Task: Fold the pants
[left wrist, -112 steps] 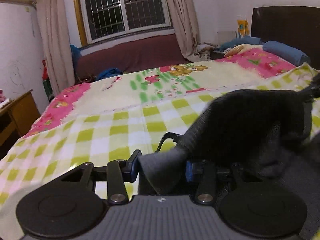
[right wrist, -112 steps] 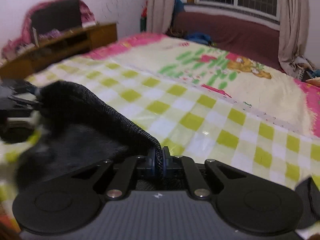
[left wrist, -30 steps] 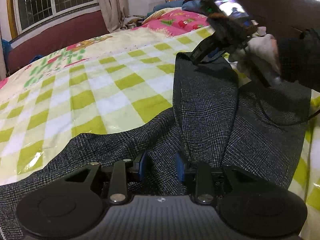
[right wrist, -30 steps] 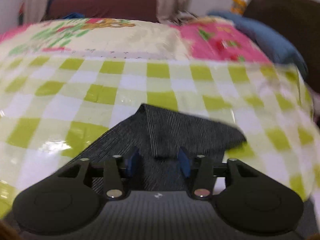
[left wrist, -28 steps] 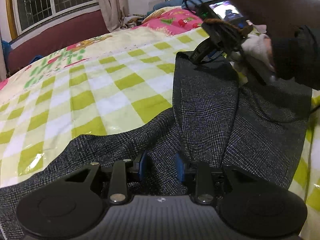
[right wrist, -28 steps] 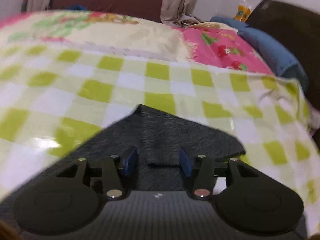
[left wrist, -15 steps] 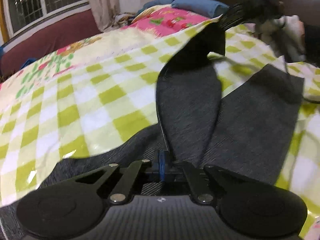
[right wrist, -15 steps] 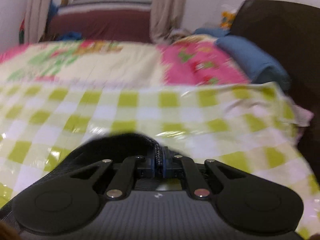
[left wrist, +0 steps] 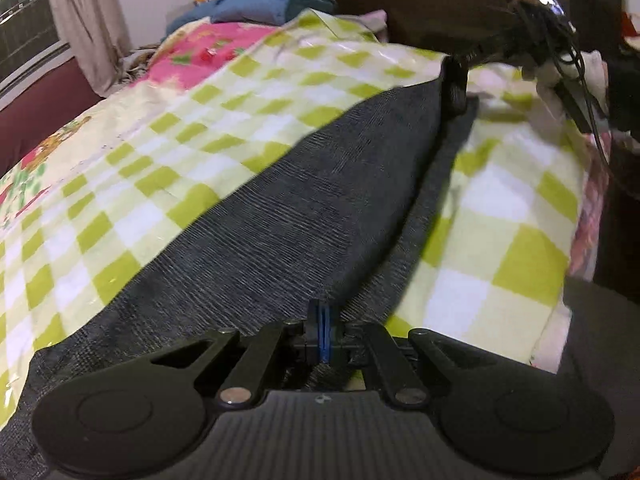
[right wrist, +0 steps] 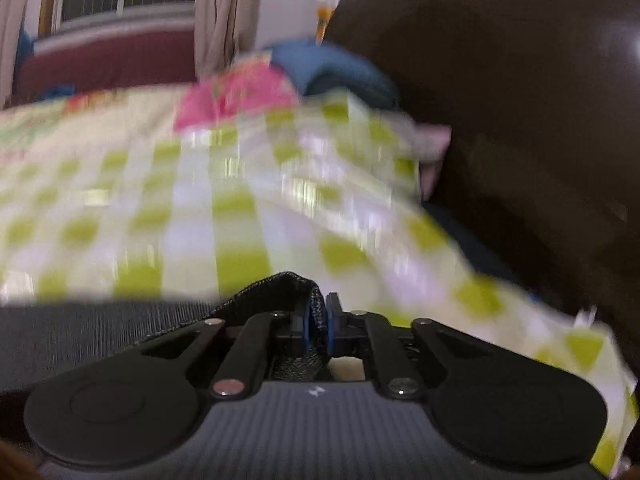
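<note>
Dark grey pants point(left wrist: 304, 200) lie on a green and white checked bed cover point(left wrist: 168, 152). My left gripper point(left wrist: 322, 334) is shut on the near edge of the upper pant leg, which stretches taut to the far right. There my right gripper point(left wrist: 456, 88) pinches the other end, with a second leg beneath. In the blurred right wrist view my right gripper point(right wrist: 316, 320) is shut on a bunched fold of the pants point(right wrist: 280, 288), and more grey cloth point(right wrist: 80, 336) spreads to the left.
A dark wooden headboard point(right wrist: 520, 100) stands close on the right. A blue pillow point(left wrist: 272, 4) and a pink patterned quilt point(left wrist: 200, 52) lie at the bed's head. A curtain point(right wrist: 224, 12) and a window are behind. The bed's edge point(left wrist: 560, 280) drops off at right.
Both grippers have closed on the pant leg, lifted it and pulled it taut. The leg has swung right over the other leg, toward the headboard.
</note>
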A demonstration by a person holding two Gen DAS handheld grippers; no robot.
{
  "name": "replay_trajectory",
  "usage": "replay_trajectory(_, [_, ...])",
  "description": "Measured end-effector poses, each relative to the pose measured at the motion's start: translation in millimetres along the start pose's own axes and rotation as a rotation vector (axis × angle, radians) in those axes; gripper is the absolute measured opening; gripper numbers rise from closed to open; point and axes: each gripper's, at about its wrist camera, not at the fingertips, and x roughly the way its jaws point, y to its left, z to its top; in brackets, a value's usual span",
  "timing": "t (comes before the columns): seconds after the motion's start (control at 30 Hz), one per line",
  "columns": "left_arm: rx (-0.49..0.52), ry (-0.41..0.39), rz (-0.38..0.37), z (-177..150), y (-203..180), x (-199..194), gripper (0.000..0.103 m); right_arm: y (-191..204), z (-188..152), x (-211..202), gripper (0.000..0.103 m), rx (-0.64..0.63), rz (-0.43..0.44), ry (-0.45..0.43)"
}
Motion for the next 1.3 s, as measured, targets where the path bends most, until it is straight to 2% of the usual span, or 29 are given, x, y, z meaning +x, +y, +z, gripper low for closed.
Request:
replay_trajectory(0.13, [0.030,0.021,0.004,1,-7,1,0.018,-21,-23,-6,0.018,0.168,0.029,0.021])
replay_trajectory(0.23, [0.031,0.029,0.004,2,-8,4,0.018,-42,-34,-14,0.019,0.336,0.112,0.033])
replay_trajectory(0.4, [0.031,0.023,-0.011,7,-13,10,0.019,-67,-45,-32,0.032,0.590,0.232,0.005])
replay_trajectory(0.53, [0.042,0.017,-0.022,10,-18,16,0.019,-80,-49,-24,0.039,0.809,0.379,0.000])
replay_trajectory(0.63, [0.034,0.002,-0.022,15,-18,19,0.019,-78,-46,-13,0.047,0.891,0.451,0.025])
replay_trajectory(0.7, [0.025,-0.005,-0.024,18,-17,22,0.019,-71,-41,-3,0.048,0.902,0.472,0.055])
replay_trajectory(0.73, [0.021,-0.010,-0.022,19,-17,23,0.020,-67,-38,1,0.048,0.899,0.467,0.064])
replay_trajectory(0.77, [0.019,-0.012,-0.022,21,-17,25,0.020,-62,-34,7,0.043,0.890,0.431,0.076])
replay_trajectory(0.8, [0.018,-0.010,-0.022,21,-16,28,0.020,-58,-30,13,0.034,0.875,0.392,0.086])
replay_trajectory(0.83, [0.019,-0.008,-0.019,22,-16,30,0.020,-55,-25,20,0.004,0.868,0.376,0.102])
replay_trajectory(0.9, [0.022,-0.009,-0.010,23,-15,30,0.020,-52,-13,20,0.005,0.888,0.420,0.073])
replay_trajectory(1.0, [0.012,-0.020,-0.011,23,-12,26,0.020,-46,7,-16,0.005,0.798,0.524,-0.107])
replay_trajectory(1.07, [0.013,-0.013,-0.008,20,-11,27,0.021,-46,7,-33,0.005,0.769,0.586,-0.201])
replay_trajectory(1.13, [0.012,0.006,-0.004,17,-11,32,0.021,-49,-4,-28,0.005,0.760,0.531,-0.161])
replay_trajectory(1.27, [0.025,0.022,0.000,11,-15,34,0.024,-64,-47,28,0.005,0.846,0.351,0.137])
replay_trajectory(1.3, [0.032,0.021,0.002,10,-16,33,0.025,-66,-55,33,0.005,0.863,0.351,0.157])
